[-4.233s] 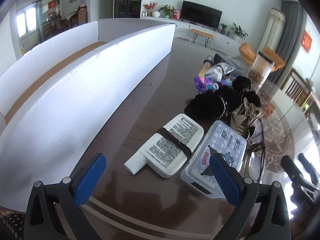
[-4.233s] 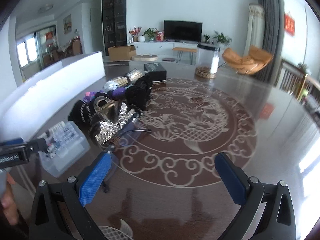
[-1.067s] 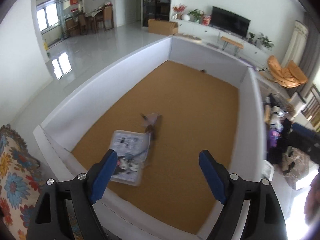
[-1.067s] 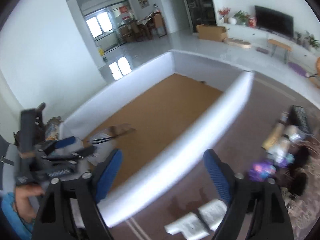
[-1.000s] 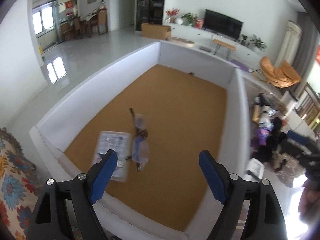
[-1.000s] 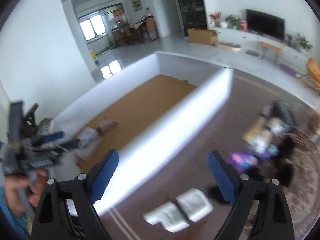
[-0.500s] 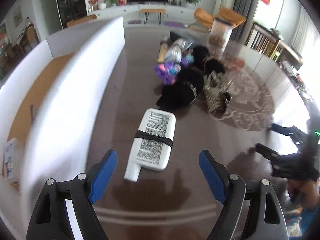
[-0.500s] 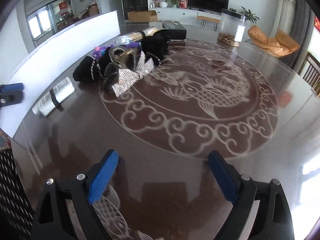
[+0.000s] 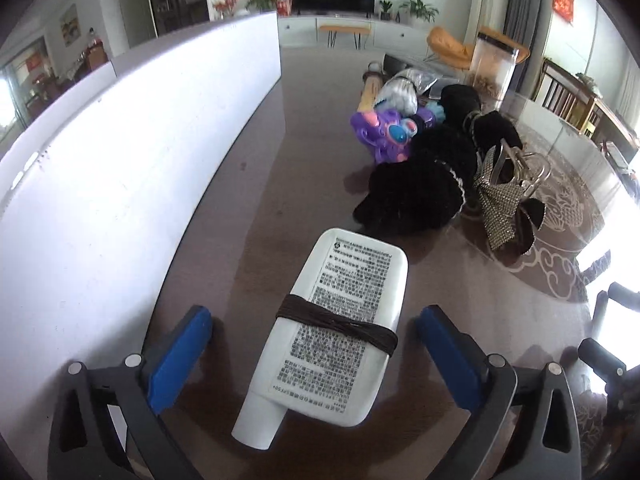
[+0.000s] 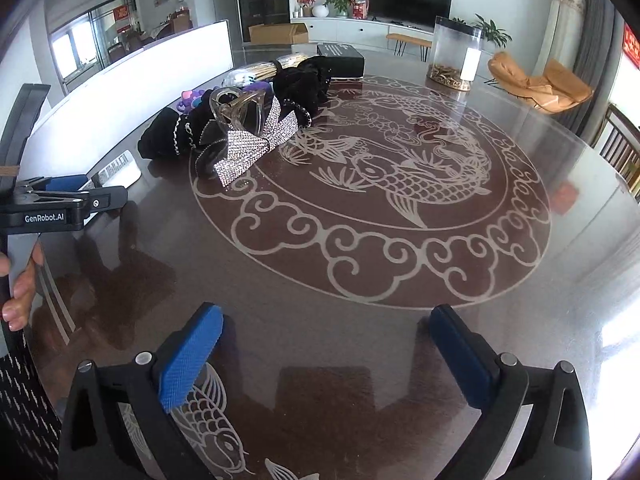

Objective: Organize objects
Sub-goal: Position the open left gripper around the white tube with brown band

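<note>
Left gripper [image 9: 312, 344] opening wide, white tube [image 9: 332, 332] lying flat on table [image 9: 260, 184] between pads, untouched. Lower more, squeeze by the band. Right gripper [image 10: 324, 356] opening, empty.

Dark glossy table [image 10: 400, 280] with carp inlay, white tube [image 9: 340, 320], black fluffy items [image 9: 416, 192], purple toy [image 9: 384, 132], clear jar [image 10: 456, 54]

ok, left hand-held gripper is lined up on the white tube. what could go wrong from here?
1. The left hand-held gripper, jaws opening, straddles the white tube with gaps on both sides; closing off-centre may skew it.
2. The dark band around the tube could catch a pad.
3. The white box wall stands close on the left; the lift might clip it.
</note>
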Tool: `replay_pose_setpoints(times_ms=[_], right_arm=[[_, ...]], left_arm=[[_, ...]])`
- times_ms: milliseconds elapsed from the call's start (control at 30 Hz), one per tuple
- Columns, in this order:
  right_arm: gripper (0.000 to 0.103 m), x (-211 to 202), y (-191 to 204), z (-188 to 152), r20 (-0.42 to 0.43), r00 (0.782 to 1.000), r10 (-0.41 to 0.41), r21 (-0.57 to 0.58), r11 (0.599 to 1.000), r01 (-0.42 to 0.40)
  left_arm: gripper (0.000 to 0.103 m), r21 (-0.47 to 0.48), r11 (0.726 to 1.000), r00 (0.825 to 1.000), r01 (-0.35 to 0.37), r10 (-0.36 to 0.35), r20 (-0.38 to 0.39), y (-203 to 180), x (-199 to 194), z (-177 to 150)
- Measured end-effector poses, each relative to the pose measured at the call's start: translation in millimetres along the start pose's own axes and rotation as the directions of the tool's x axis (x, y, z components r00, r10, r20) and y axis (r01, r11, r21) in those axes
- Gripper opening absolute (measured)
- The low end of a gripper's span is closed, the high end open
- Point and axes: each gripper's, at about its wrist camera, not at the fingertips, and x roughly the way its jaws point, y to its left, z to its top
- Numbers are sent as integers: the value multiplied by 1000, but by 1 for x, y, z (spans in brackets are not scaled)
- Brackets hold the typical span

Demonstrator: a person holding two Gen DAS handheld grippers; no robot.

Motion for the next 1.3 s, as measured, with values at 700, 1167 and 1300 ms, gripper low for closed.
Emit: replay_pose_setpoints(times_ms=[700, 1167, 1300], right_arm=[[103, 1, 0, 1, -2, 1000, -4, -2, 1000, 4], [103, 3, 2, 5, -6, 1000, -17, 17, 1000, 17], [103, 3, 2, 5, -6, 1000, -17, 17, 1000, 17]], left_arm=[[103, 2, 1000, 1000, 6, -6, 11, 3, 1, 2], [103, 3, 1000, 1000, 7, -7, 12, 3, 1, 2], [103, 3, 1000, 1000, 8, -8, 12, 4, 0, 1]])
